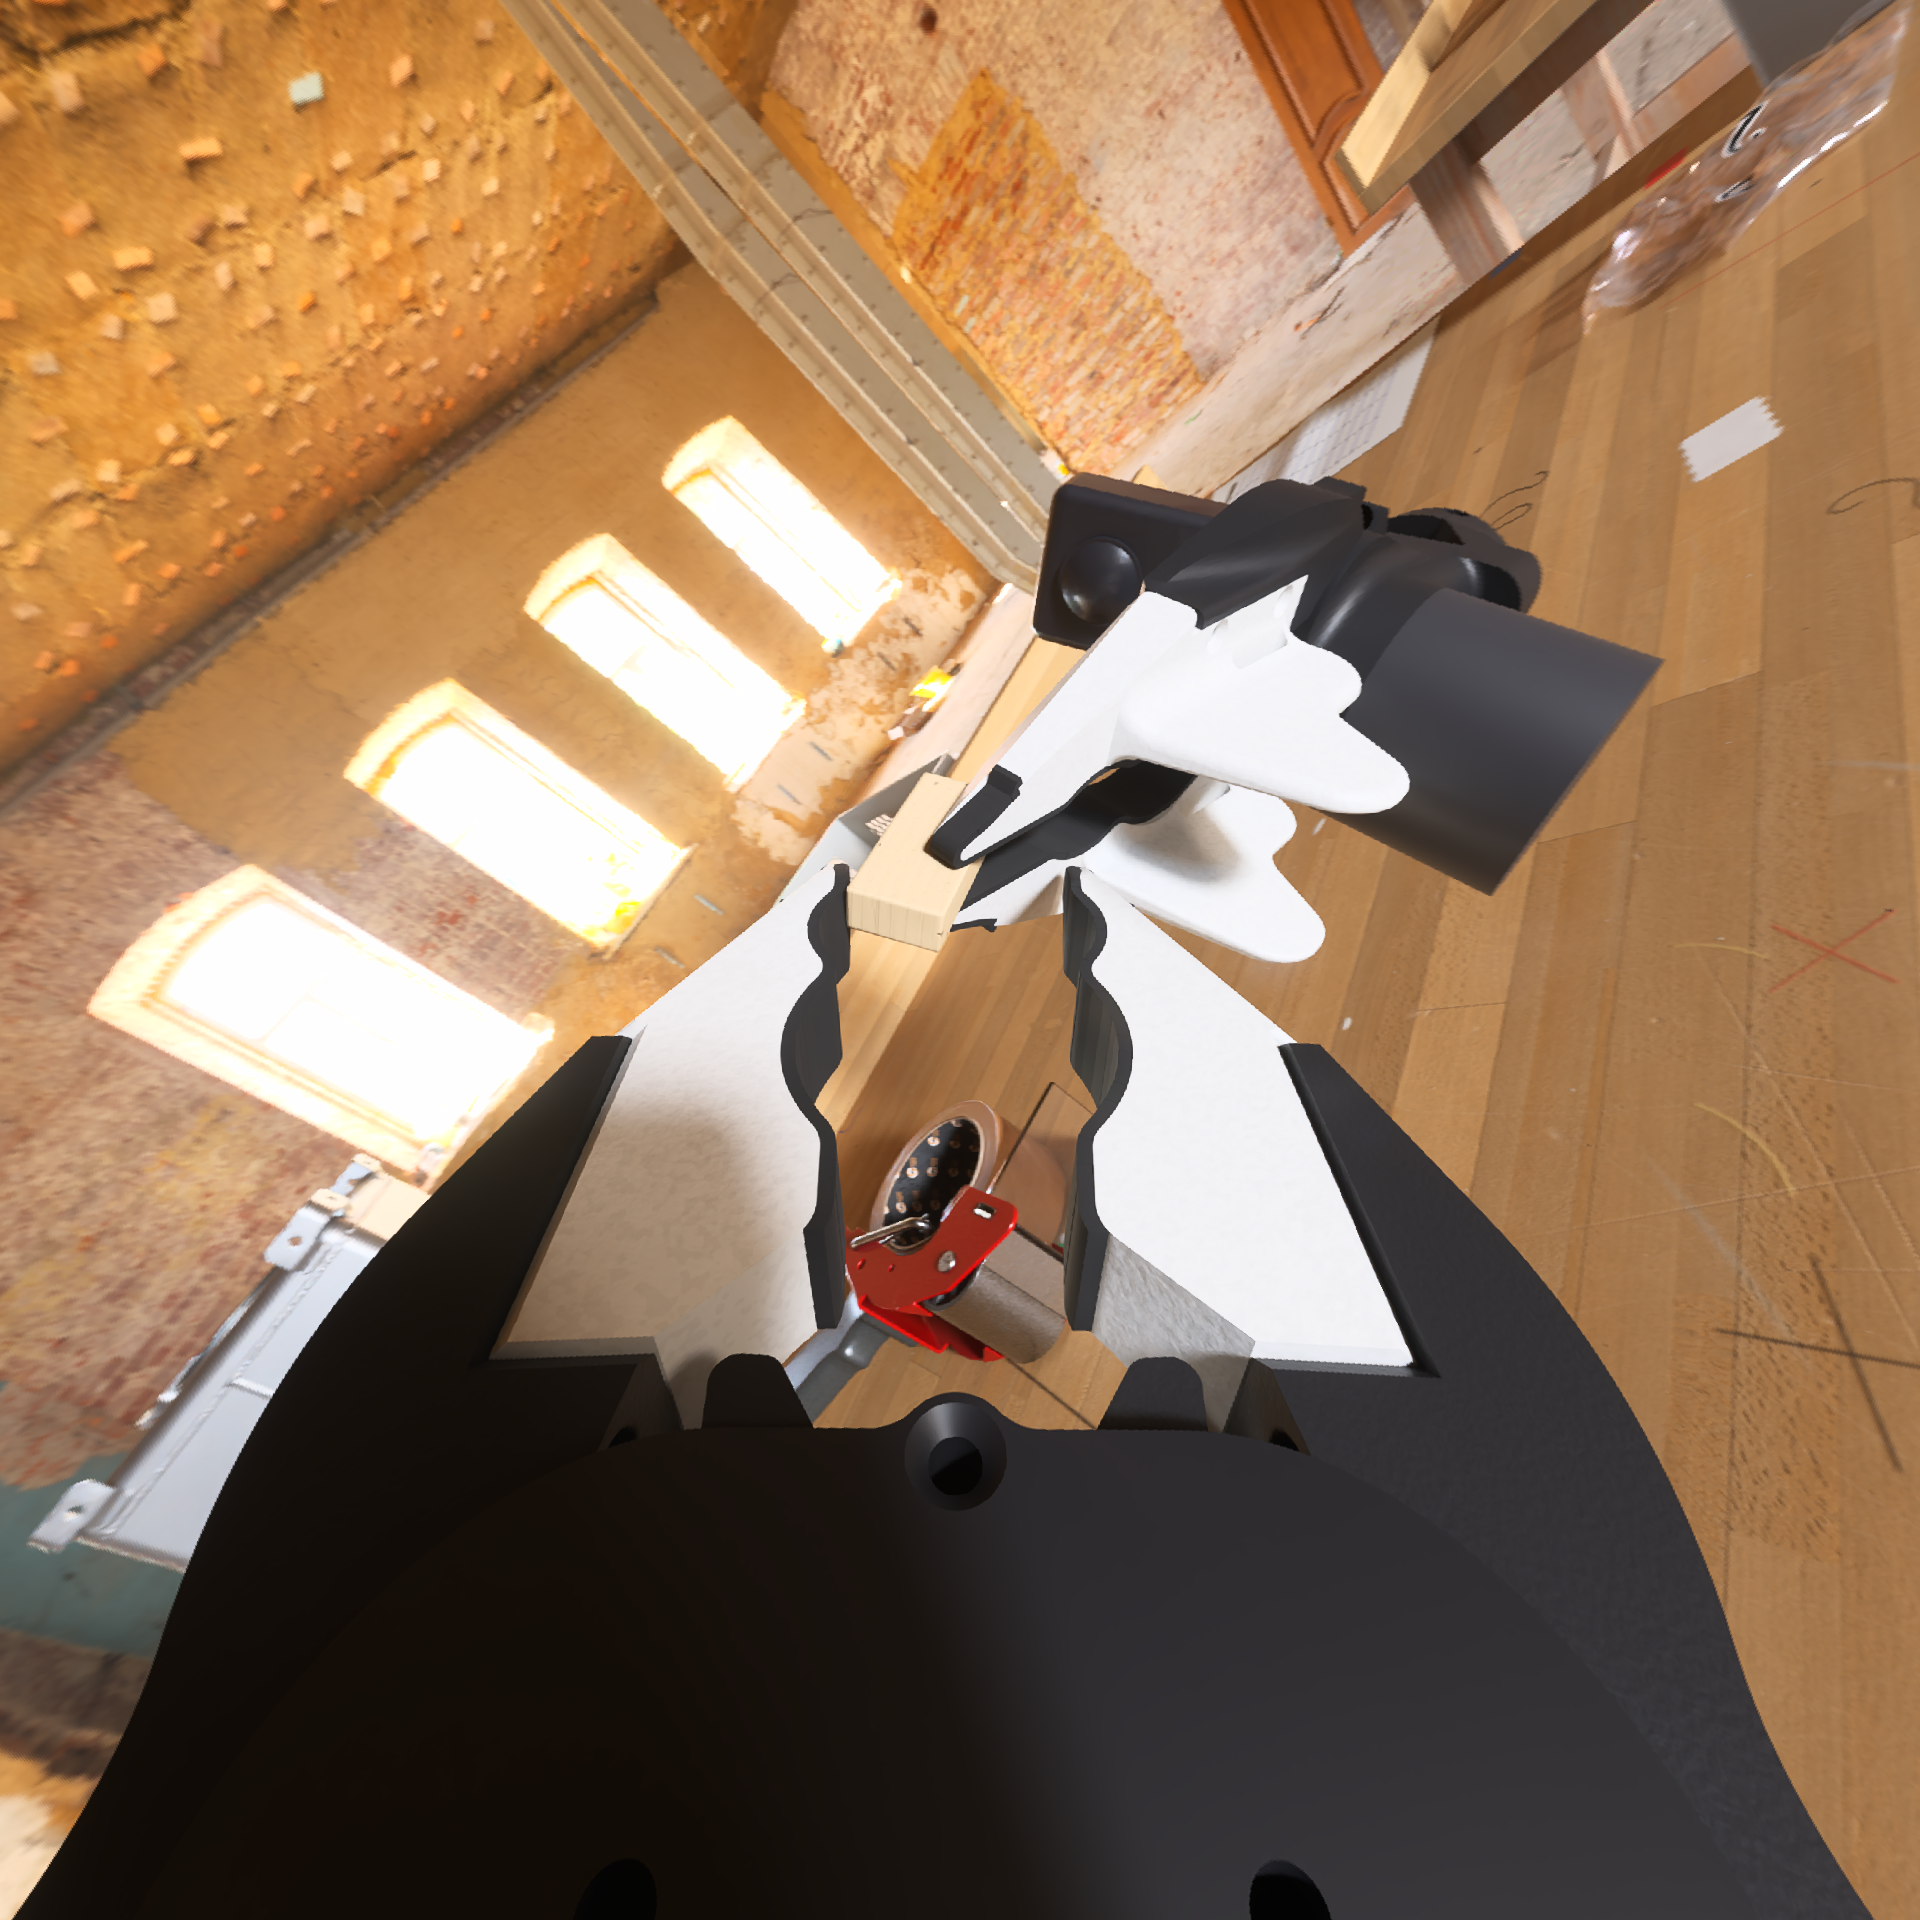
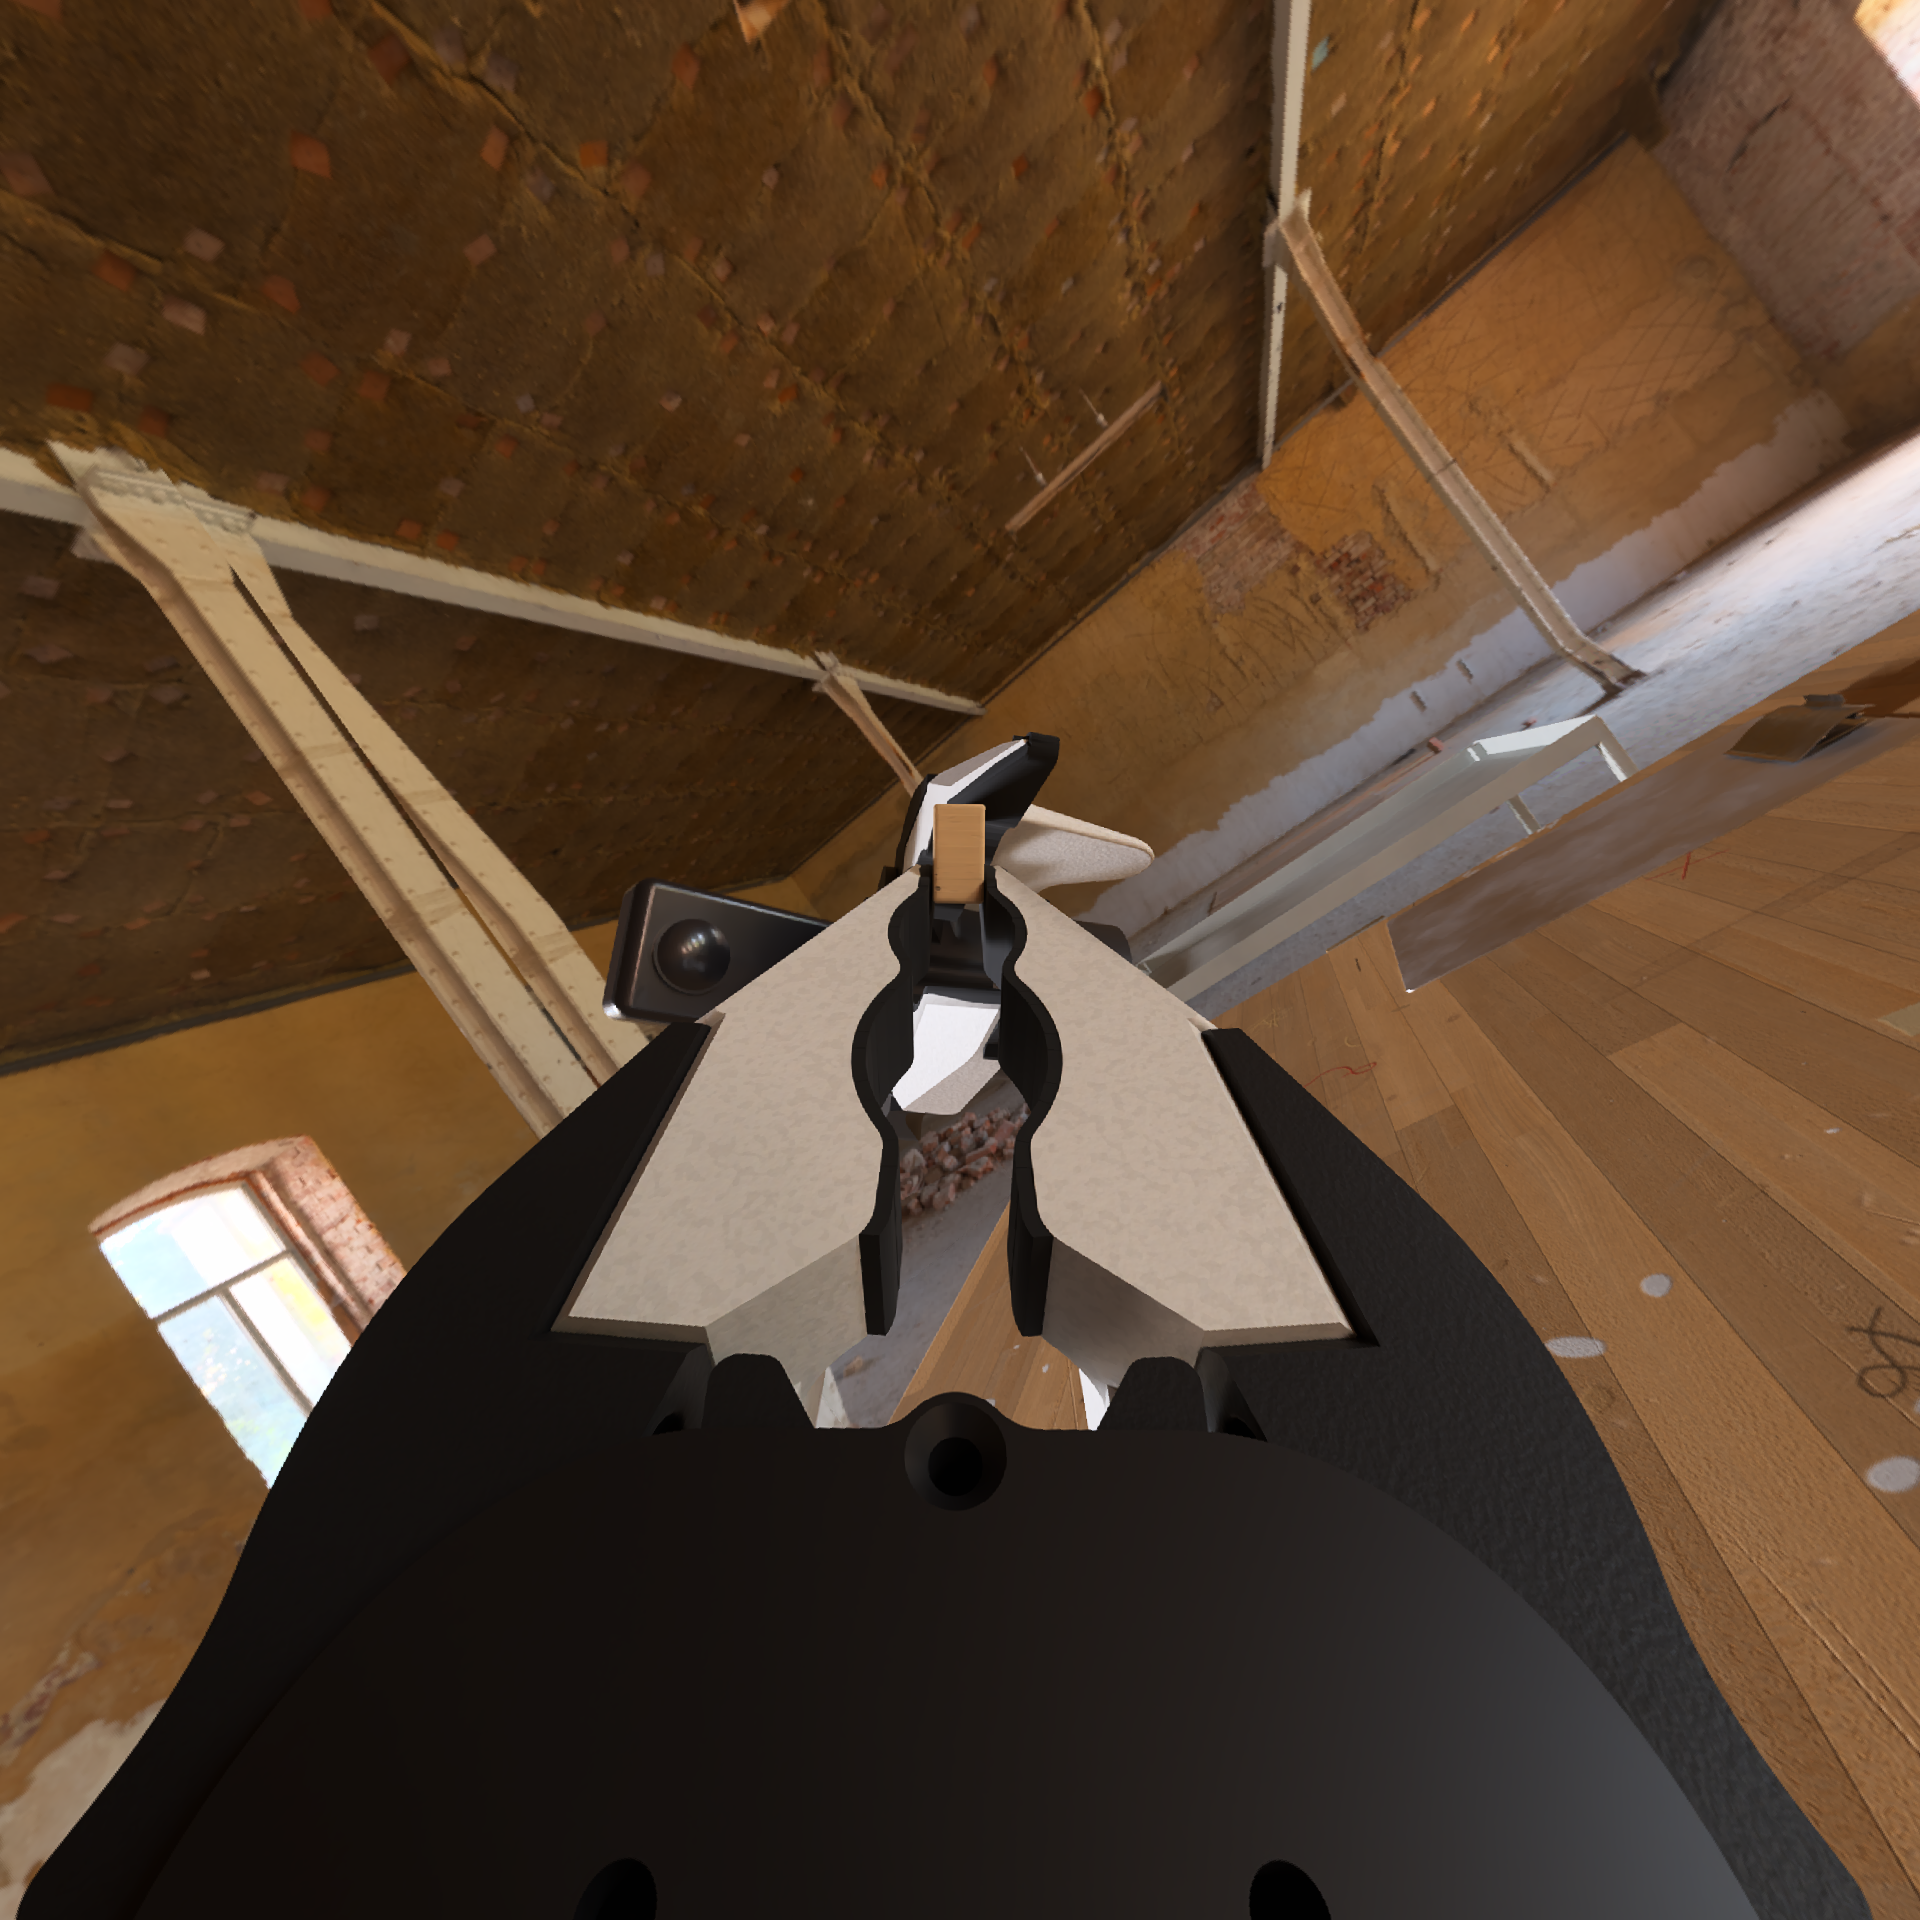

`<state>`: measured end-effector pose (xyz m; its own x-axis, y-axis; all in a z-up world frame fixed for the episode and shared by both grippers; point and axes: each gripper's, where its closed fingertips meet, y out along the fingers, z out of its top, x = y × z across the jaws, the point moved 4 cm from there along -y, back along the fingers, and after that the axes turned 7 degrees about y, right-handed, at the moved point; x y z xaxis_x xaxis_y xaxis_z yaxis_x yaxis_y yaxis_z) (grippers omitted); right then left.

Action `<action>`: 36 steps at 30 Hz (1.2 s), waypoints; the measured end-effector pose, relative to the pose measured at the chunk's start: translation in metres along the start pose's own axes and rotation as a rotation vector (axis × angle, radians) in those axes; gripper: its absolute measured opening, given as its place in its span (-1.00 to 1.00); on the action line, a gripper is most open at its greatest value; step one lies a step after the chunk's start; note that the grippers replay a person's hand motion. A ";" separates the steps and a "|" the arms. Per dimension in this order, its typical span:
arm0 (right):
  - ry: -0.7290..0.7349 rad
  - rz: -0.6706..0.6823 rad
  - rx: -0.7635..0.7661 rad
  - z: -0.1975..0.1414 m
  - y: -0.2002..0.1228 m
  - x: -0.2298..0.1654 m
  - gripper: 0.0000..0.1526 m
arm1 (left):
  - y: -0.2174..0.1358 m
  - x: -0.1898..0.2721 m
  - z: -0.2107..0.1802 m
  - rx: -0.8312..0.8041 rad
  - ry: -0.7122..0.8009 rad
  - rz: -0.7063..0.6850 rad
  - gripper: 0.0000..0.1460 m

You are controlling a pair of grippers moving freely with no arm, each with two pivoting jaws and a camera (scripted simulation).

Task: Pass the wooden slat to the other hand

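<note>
The wooden slat point(image 1: 902, 883) is a short pale bar held in the air. In the left wrist view its end face sits just inside my left gripper's point(image 1: 956, 894) left fingertip. My left gripper is open wide, with a clear gap on the slat's other side. My right gripper point(image 1: 966, 847) comes in from the upper right and clamps the slat. In the right wrist view my right gripper point(image 2: 958, 891) is shut on the slat point(image 2: 958, 852), which stands on edge between the tips. The left gripper's white fingers point(image 2: 1081, 854) show just beyond.
A red tape dispenser point(image 1: 925, 1262) with its tape roll point(image 1: 940, 1158) lies on the wooden tabletop point(image 1: 1558, 1039) below my left fingers. A clear plastic bag point(image 1: 1745, 166) and a wooden frame point(image 1: 1455, 104) are at the far right. A white table point(image 2: 1507, 779) stands farther off.
</note>
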<state>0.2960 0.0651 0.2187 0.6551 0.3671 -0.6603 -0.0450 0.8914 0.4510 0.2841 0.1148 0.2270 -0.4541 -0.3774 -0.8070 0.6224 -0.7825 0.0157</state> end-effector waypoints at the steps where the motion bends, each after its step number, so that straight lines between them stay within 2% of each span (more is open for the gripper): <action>1: 0.001 0.003 0.006 0.000 0.000 0.000 -0.89 | 0.000 0.000 0.000 -0.002 0.011 0.015 -0.45; 7: 0.010 0.031 0.004 -0.003 0.001 0.000 -0.89 | -0.004 0.000 0.001 0.002 0.030 0.025 -0.49; 14: 0.004 0.030 -0.033 -0.005 -0.002 0.000 -0.89 | -0.007 0.003 0.002 -0.043 0.125 0.002 -0.57; 26: -0.023 -0.104 -0.181 -0.011 -0.025 0.020 -0.89 | 0.001 0.022 -0.013 -0.149 0.208 -0.184 -0.74; 29: -0.051 -0.139 -0.205 -0.012 -0.028 0.022 -0.64 | 0.002 0.024 -0.015 -0.165 0.209 -0.217 -0.77; 36: -0.123 -0.213 -0.231 -0.004 -0.040 0.021 -0.59 | -0.001 0.021 -0.020 -0.201 0.183 -0.281 -0.77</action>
<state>0.3089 0.0387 0.1844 0.7537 0.1441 -0.6413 -0.0577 0.9864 0.1538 0.2867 0.1174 0.1985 -0.5144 -0.0537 -0.8559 0.6108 -0.7235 -0.3217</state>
